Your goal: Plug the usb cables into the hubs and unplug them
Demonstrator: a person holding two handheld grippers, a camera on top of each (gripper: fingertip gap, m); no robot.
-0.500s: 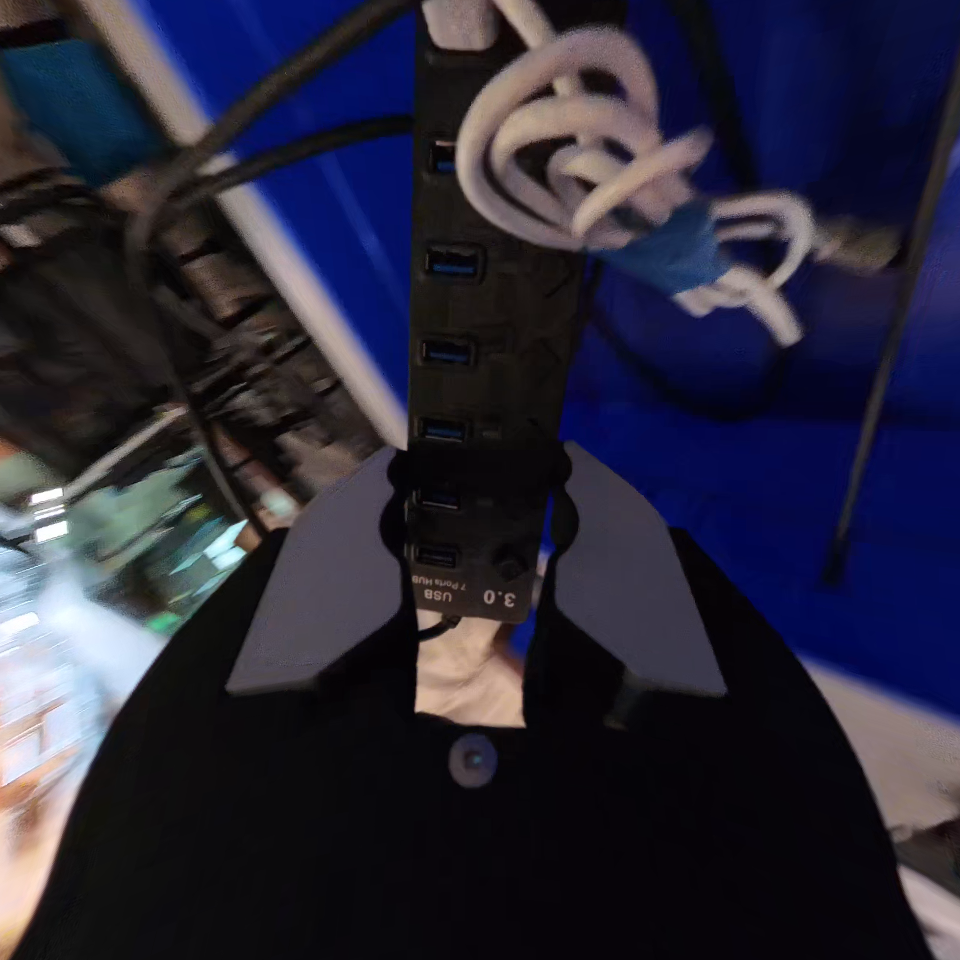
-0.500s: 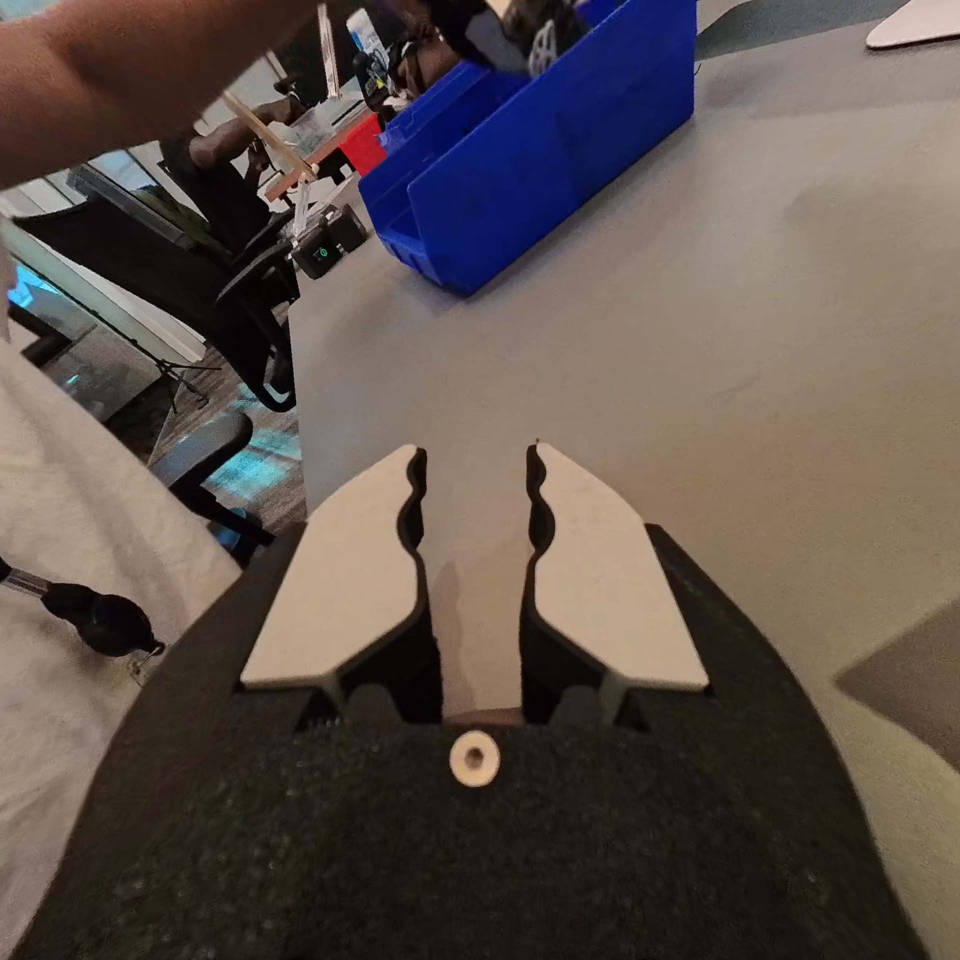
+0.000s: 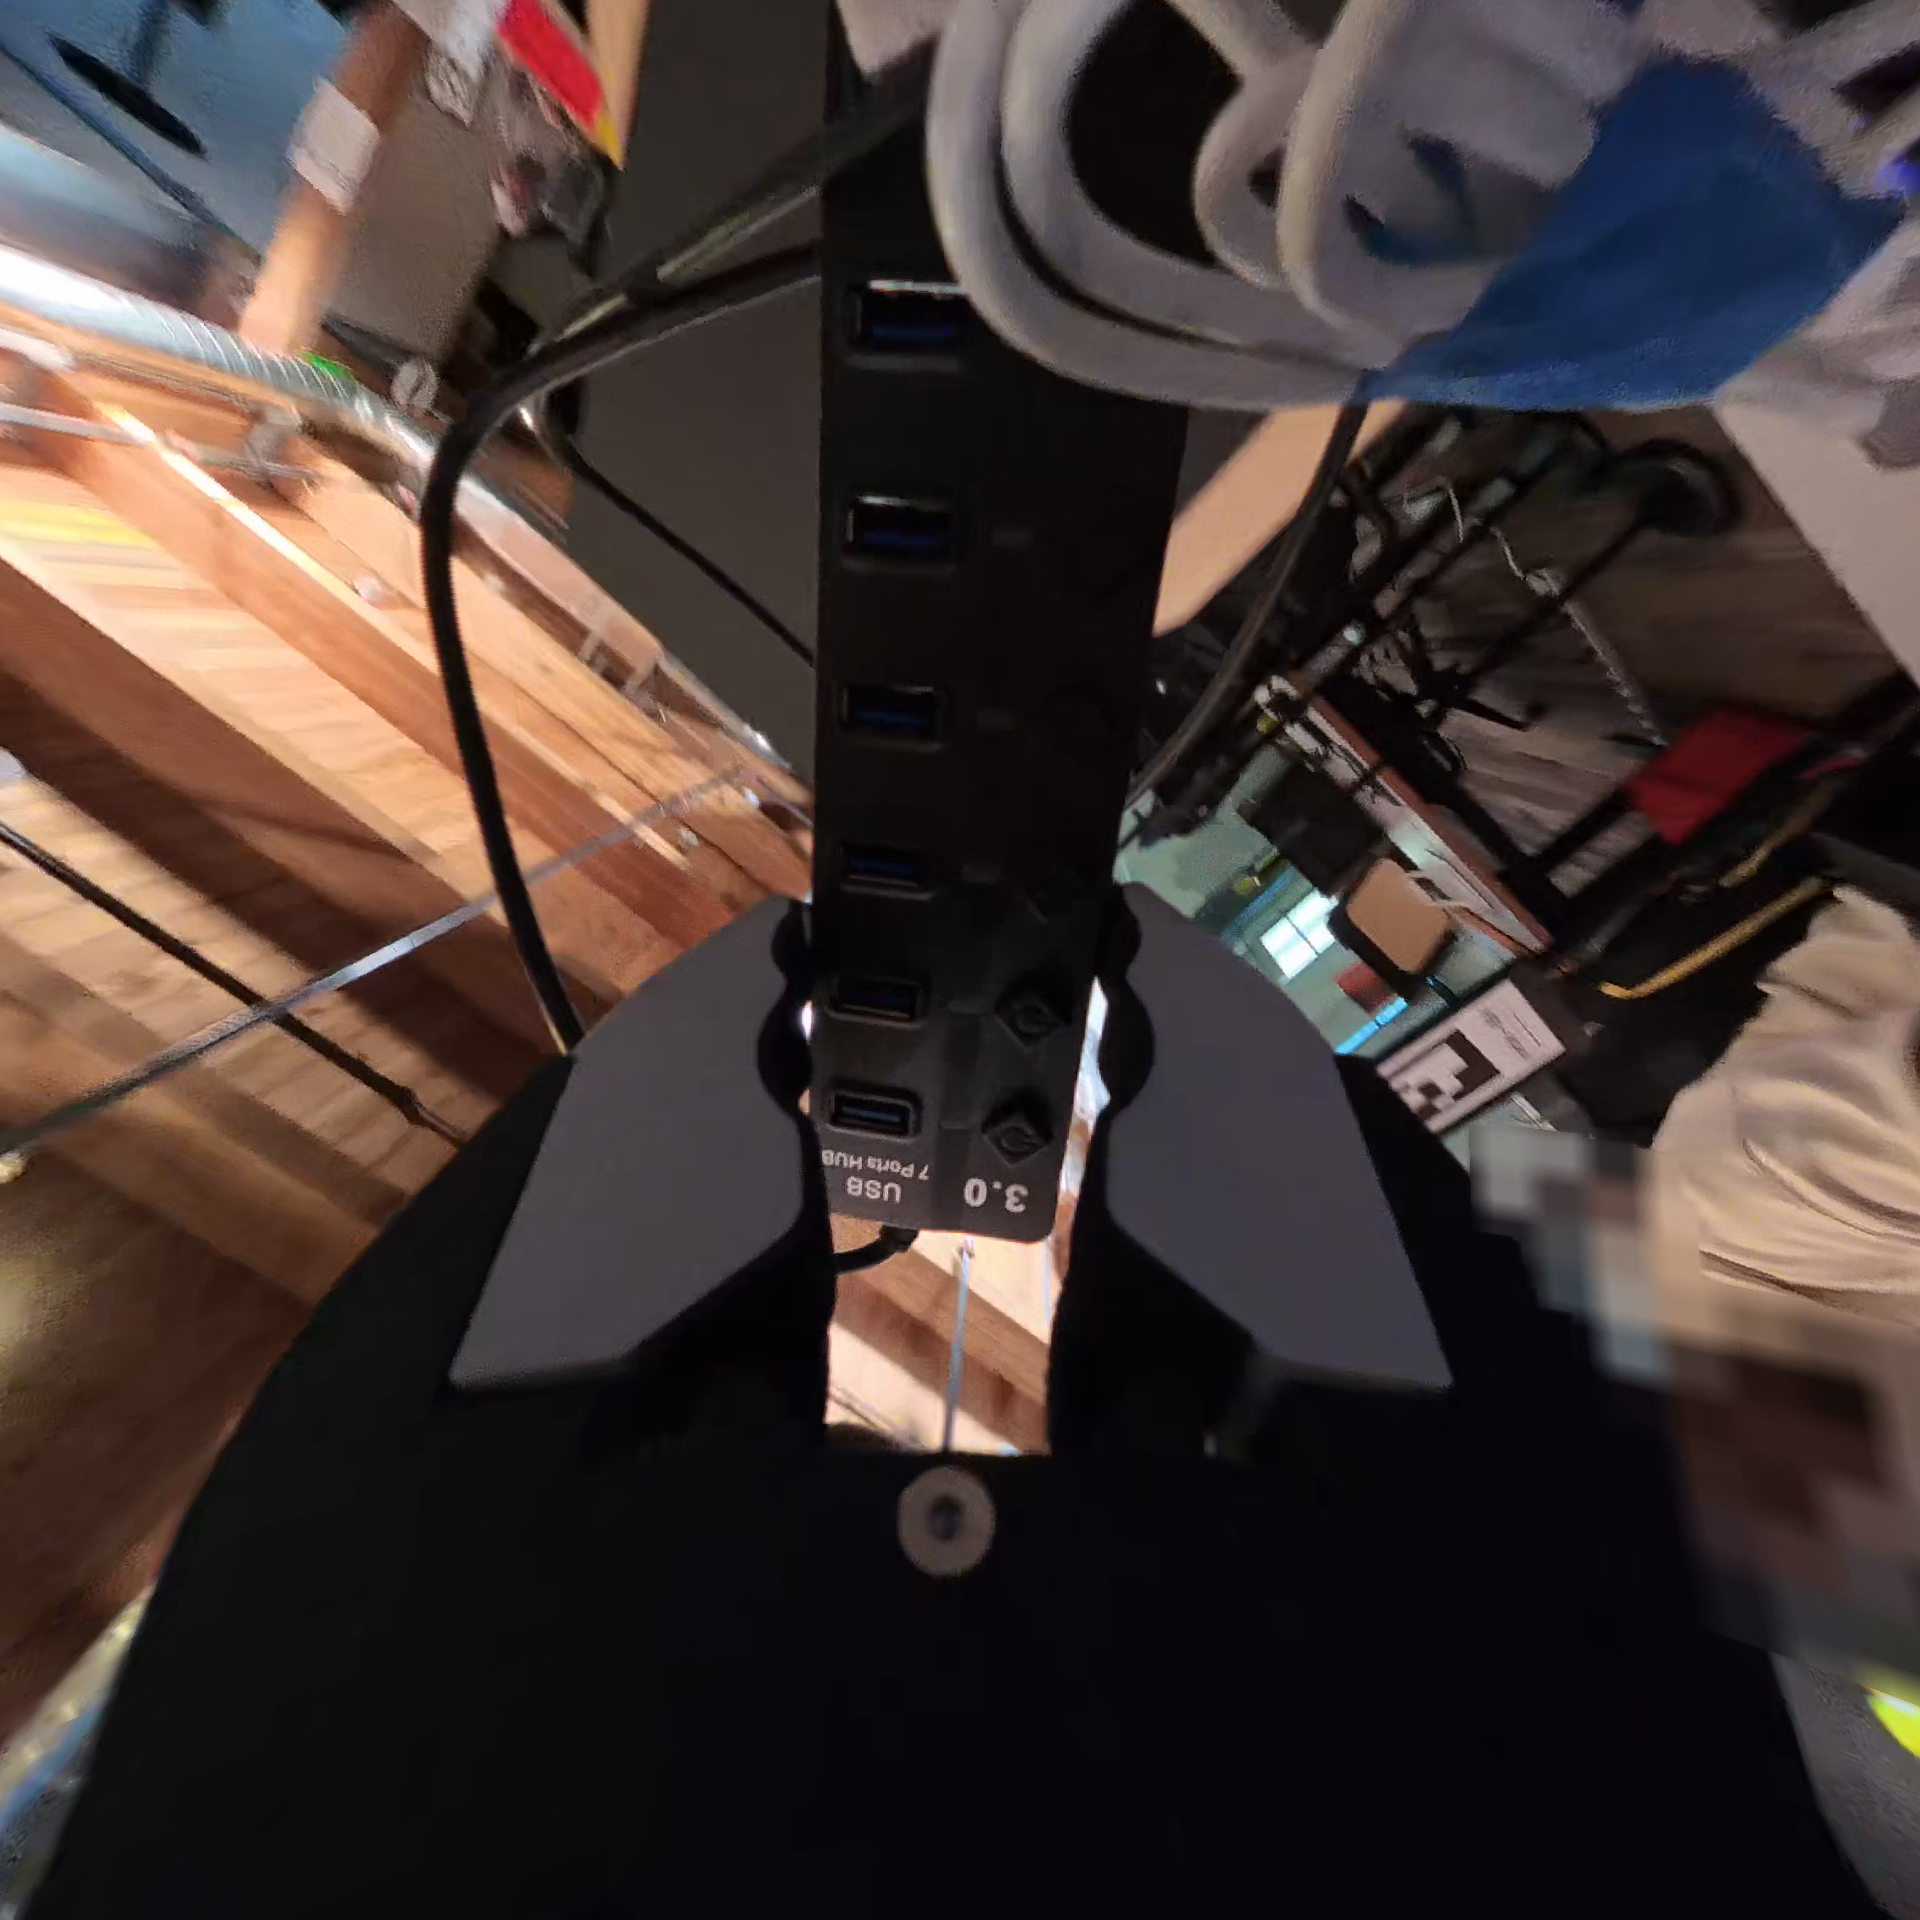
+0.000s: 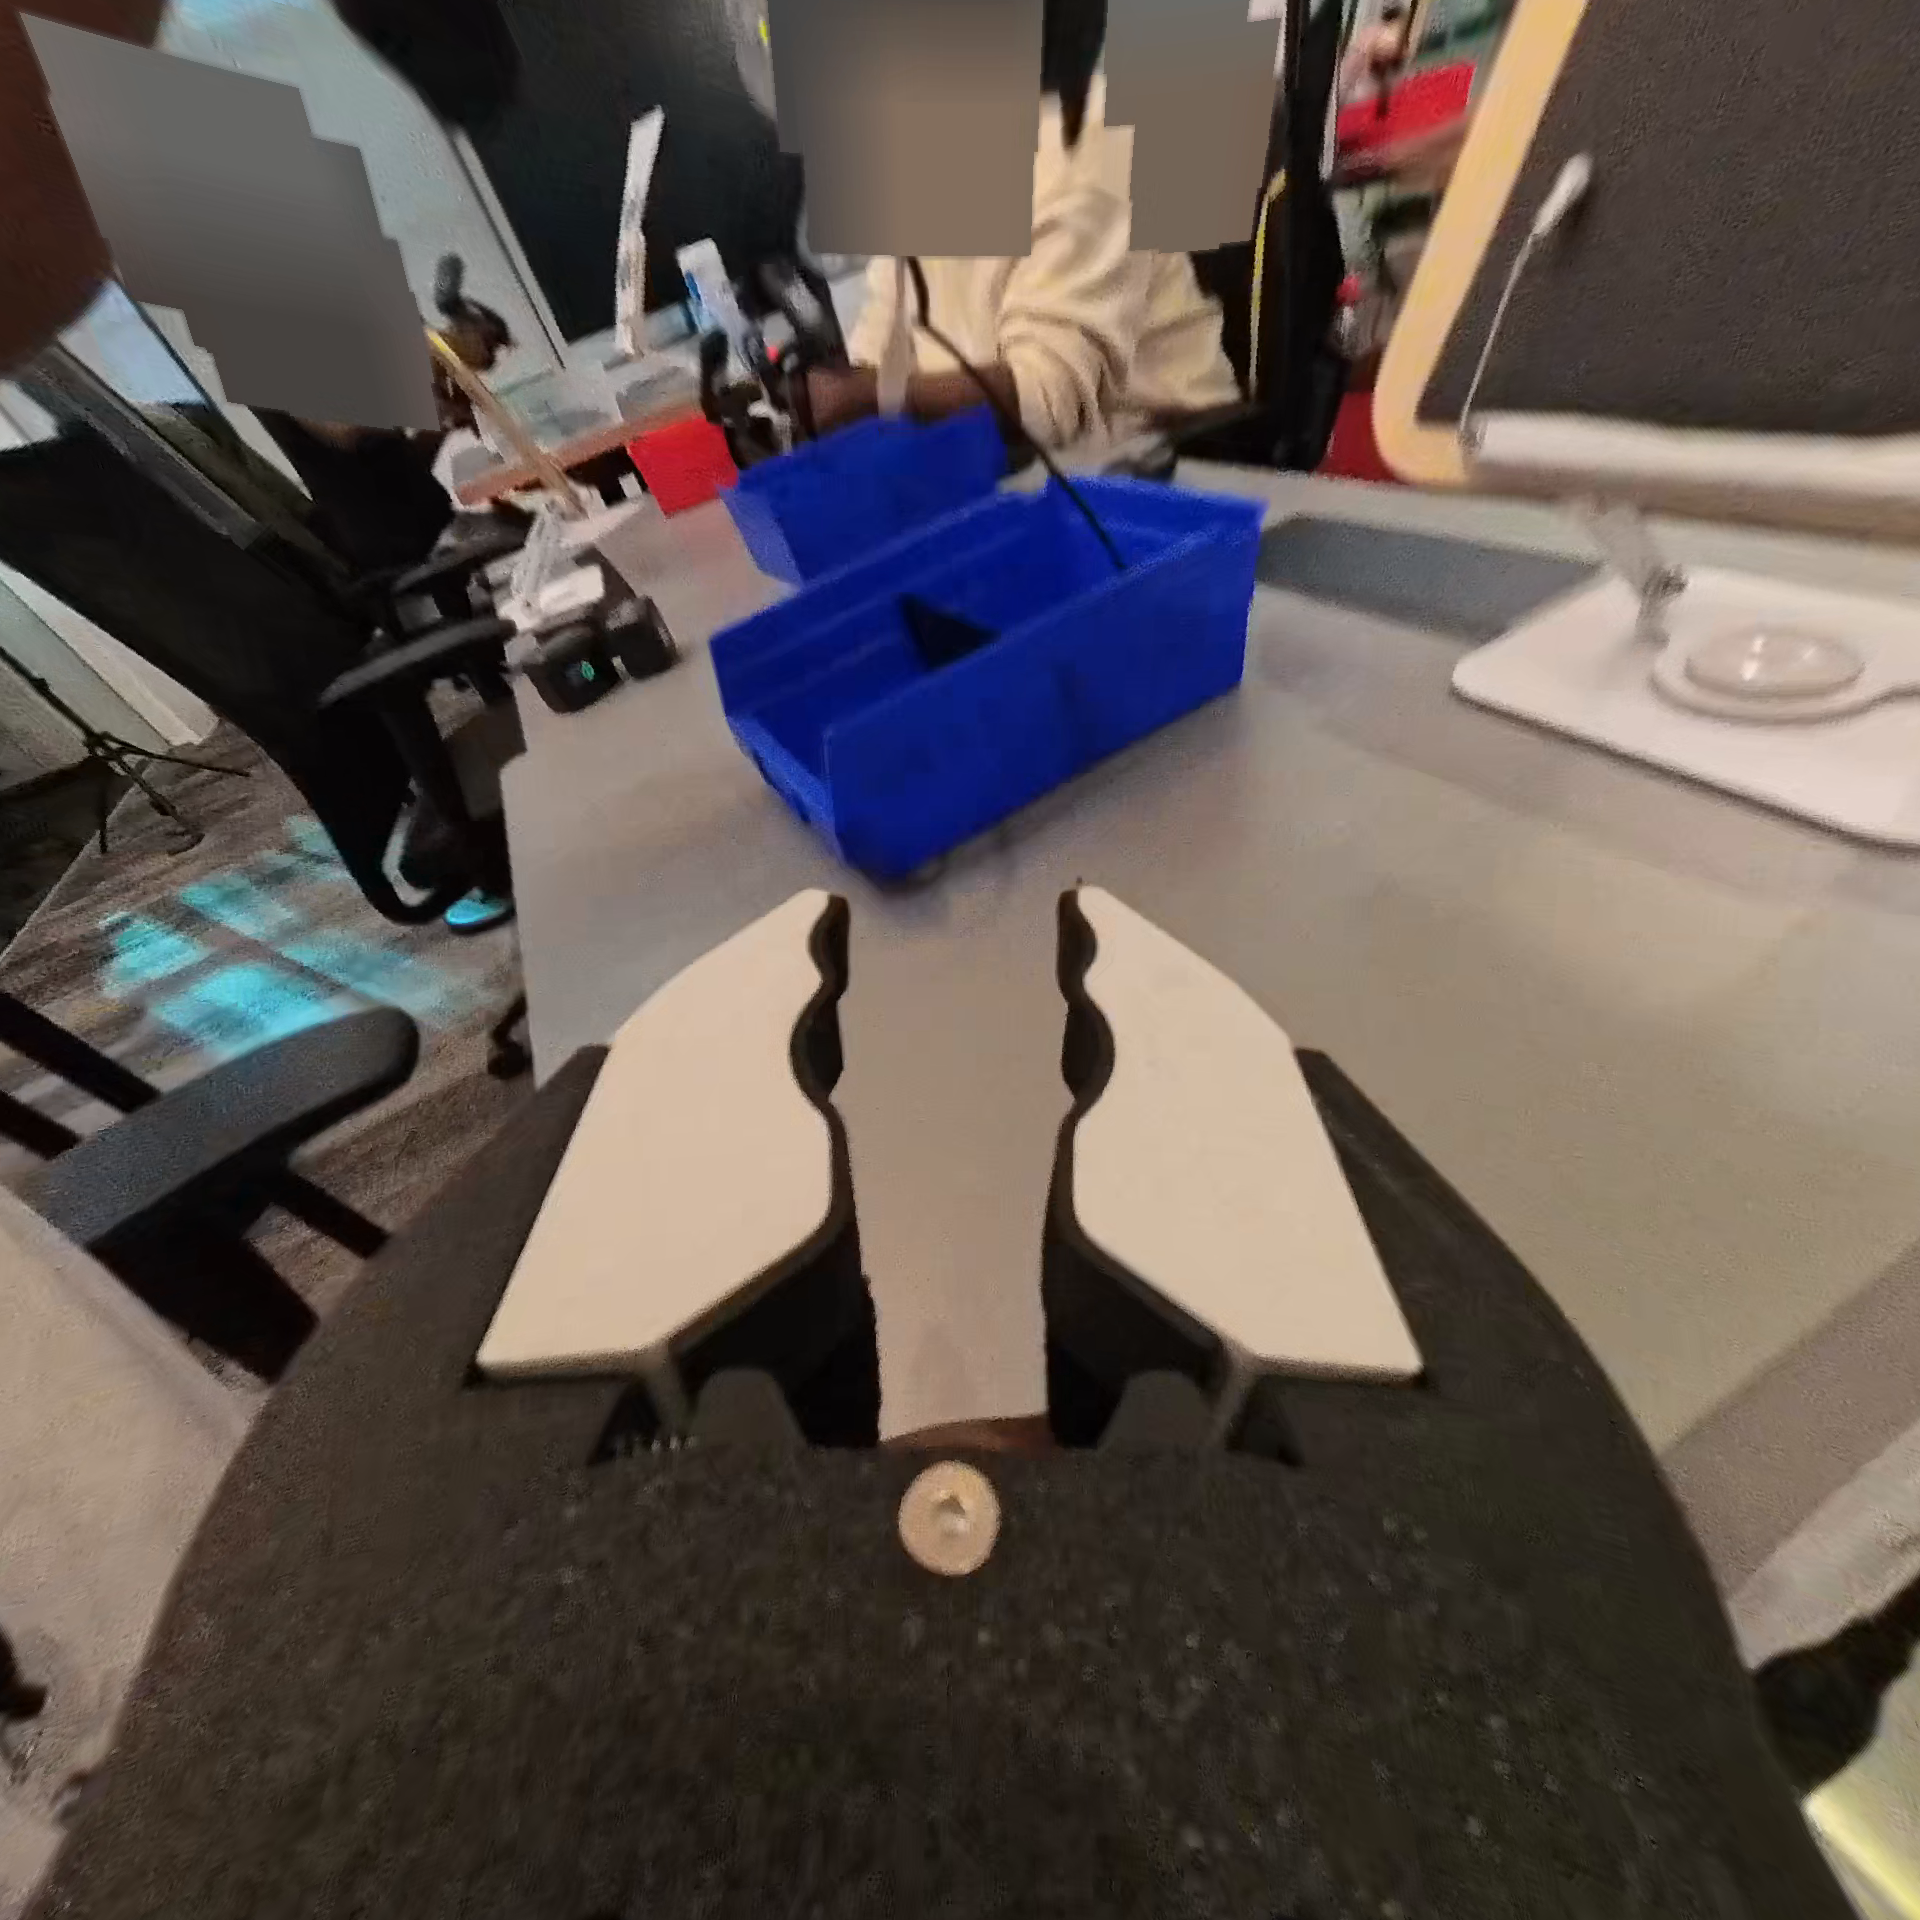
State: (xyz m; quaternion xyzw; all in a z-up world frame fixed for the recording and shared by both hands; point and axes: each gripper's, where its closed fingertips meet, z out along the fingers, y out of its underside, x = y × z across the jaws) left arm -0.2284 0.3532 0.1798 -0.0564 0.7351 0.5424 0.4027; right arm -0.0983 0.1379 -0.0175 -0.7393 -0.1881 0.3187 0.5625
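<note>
left gripper [image 3: 951, 935] is clamped on the black usb hub [image 3: 987, 644], white cable [image 3: 1195, 239] bundled upper right. right gripper [image 4: 951, 914] sits apart, holding nothing, blue bin [image 4: 997, 665] mid-frame.

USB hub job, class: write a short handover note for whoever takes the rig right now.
Left tongs: shut on the black USB hub, lifted off the table.
Right tongs: open, empty, above the grey table.
White cable bundle hangs at the hub's far end; whether it is plugged in cannot be told.
Six ports in view look empty.
Blue bin sits ahead.
Left: plugging and unplugging.
</note>
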